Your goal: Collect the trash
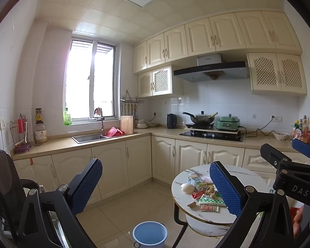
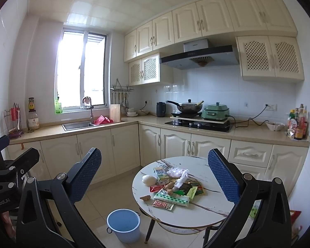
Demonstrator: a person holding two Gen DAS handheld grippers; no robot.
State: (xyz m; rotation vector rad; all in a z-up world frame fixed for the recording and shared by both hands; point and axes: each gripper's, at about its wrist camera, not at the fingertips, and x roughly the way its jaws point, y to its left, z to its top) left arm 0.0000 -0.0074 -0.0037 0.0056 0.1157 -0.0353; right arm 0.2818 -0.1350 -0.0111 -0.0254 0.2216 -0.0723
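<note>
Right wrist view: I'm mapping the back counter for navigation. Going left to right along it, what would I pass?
Jar with a bottle on top → sink → wooden cutting board → black kettle → wok → green electric pot → white bowl → sauce bottles.

One round table [image 2: 206,210], one blue bucket [image 2: 124,227], two ginger pieces [image 2: 169,186], one white bun [image 2: 148,180], one milk carton [image 2: 160,174]
</note>
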